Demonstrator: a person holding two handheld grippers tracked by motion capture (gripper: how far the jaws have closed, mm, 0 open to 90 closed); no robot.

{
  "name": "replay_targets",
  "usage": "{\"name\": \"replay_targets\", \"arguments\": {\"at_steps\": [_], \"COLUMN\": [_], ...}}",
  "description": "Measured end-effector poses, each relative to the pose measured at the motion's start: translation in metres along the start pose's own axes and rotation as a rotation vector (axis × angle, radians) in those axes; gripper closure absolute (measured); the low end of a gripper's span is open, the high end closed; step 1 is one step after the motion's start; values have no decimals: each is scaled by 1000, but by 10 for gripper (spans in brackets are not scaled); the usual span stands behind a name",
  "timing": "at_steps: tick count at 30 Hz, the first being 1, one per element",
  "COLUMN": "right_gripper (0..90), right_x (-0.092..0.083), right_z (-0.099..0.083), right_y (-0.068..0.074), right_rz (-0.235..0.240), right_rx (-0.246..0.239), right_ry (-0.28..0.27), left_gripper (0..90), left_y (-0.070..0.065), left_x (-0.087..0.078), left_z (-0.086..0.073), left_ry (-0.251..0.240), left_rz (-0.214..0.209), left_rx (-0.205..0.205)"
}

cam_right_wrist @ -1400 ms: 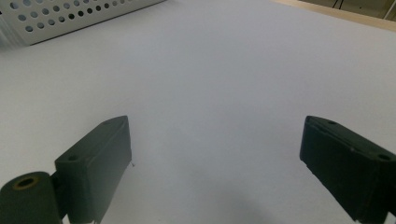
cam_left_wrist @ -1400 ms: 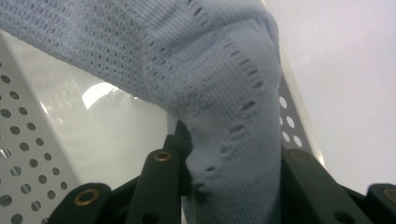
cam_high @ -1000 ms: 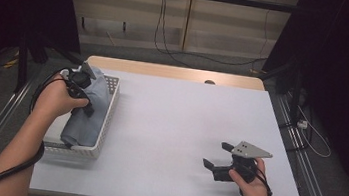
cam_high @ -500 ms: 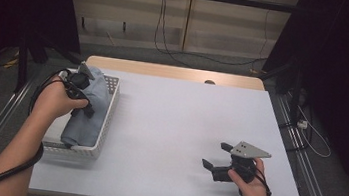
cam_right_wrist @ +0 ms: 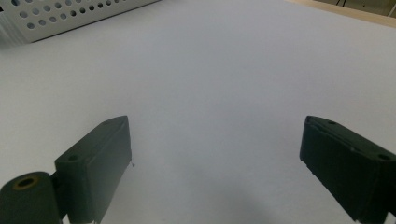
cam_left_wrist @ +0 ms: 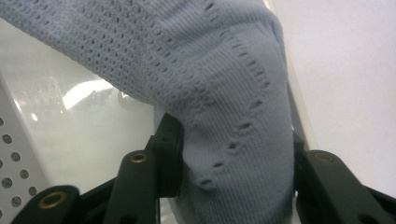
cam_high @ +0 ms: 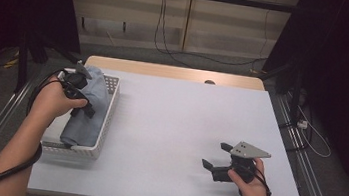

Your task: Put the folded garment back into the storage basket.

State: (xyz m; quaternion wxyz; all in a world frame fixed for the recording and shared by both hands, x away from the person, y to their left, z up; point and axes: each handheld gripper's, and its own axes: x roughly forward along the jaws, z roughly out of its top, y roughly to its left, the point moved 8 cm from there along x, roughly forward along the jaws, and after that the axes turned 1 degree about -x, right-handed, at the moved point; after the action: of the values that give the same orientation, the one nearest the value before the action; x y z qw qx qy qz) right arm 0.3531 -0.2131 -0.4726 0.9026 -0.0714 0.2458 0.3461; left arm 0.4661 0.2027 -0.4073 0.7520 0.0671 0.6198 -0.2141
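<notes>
A light blue knitted cloth (cam_high: 87, 117) lies heaped in a white perforated basket (cam_high: 103, 134) at the table's left edge. My left gripper (cam_high: 82, 108) reaches down into the basket from the left. In the left gripper view its jaws have just been opening, and a thick fold of the cloth (cam_left_wrist: 224, 70) still fills the gap and touches both pads (cam_left_wrist: 170, 154). My right gripper (cam_high: 215, 155) rests low over the white table (cam_high: 175, 118) at the front right, pointing left. It stands open with bare tabletop between its jaws (cam_right_wrist: 215, 154).
The basket's perforated wall (cam_right_wrist: 70, 14) shows far off in the right gripper view. A wooden strip (cam_high: 175, 72) runs along the table's far edge. Metal rails (cam_high: 305, 164) flank the table, and cables lie on the floor behind.
Both hands stay where they were. The cloth has settled slightly in the basket under the left gripper.
</notes>
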Motion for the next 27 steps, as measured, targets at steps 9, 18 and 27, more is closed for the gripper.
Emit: {"name": "replay_targets", "arguments": {"at_steps": [9, 18, 27], "right_gripper": [90, 90, 89], "right_x": [0, 0, 0], "right_z": [0, 0, 0], "right_y": [0, 0, 0], "right_rz": [1, 1, 1], "right_rx": [-3, 0, -2], "right_ry": [2, 3, 3], "left_gripper": [470, 406, 358], "left_y": [4, 8, 13], "left_x": [-1, 0, 2], "left_z": [-2, -3, -5], "left_ry": [-3, -8, -7], "left_rz": [9, -8, -3], "left_rx": [-7, -48, -70]}}
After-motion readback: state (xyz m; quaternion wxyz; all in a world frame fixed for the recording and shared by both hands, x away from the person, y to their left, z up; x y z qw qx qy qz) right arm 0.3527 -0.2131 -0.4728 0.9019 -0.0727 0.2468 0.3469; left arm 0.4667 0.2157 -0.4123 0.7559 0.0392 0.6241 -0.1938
